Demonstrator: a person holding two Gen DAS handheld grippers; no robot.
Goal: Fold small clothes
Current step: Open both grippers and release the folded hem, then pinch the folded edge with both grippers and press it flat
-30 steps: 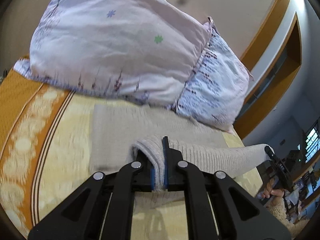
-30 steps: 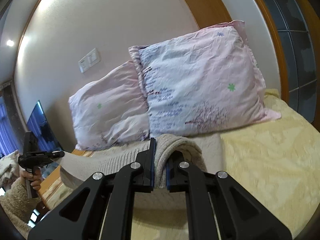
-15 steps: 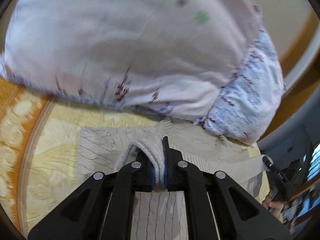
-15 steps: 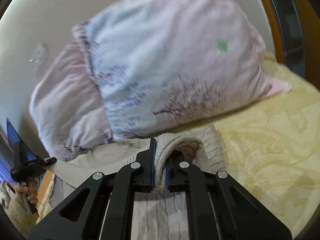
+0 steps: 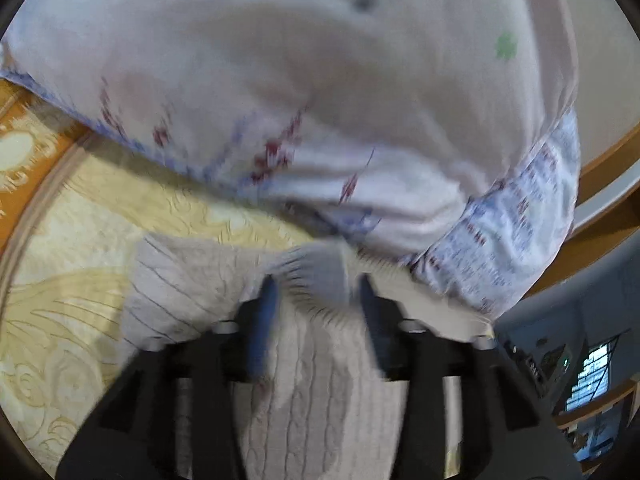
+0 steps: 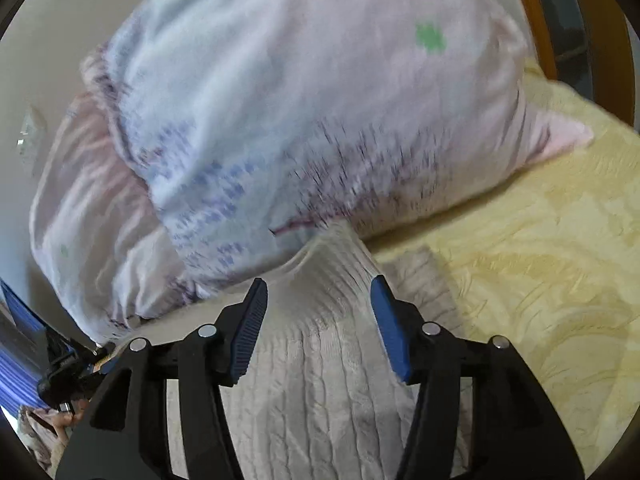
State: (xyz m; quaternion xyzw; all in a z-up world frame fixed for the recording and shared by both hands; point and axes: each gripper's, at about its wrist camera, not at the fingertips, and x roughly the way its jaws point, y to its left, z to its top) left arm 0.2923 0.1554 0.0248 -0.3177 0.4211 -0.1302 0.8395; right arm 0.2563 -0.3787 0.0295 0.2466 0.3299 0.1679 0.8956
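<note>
A beige ribbed knit garment [image 5: 312, 380] lies folded on the yellow bed cover, its far edge against the pillows. My left gripper [image 5: 316, 292] is open, its jaws apart on either side of the garment's raised fold. In the right wrist view the same garment [image 6: 320, 368] lies under my right gripper [image 6: 318, 296], which is also open, with the fold's hump between its blue pads [image 6: 250, 328]. Neither gripper holds the cloth. The left view is blurred.
Two pale floral pillows [image 5: 320, 100] [image 6: 300, 120] stand close behind the garment. The yellow patterned bed cover [image 6: 540, 260] spreads to the right, with an orange border [image 5: 24, 140] at the left. The wooden headboard frame [image 5: 600, 168] is behind.
Both grippers have moved forward to the pillows, lowered the garment's edge onto the lower layer and opened, letting go of the cloth.
</note>
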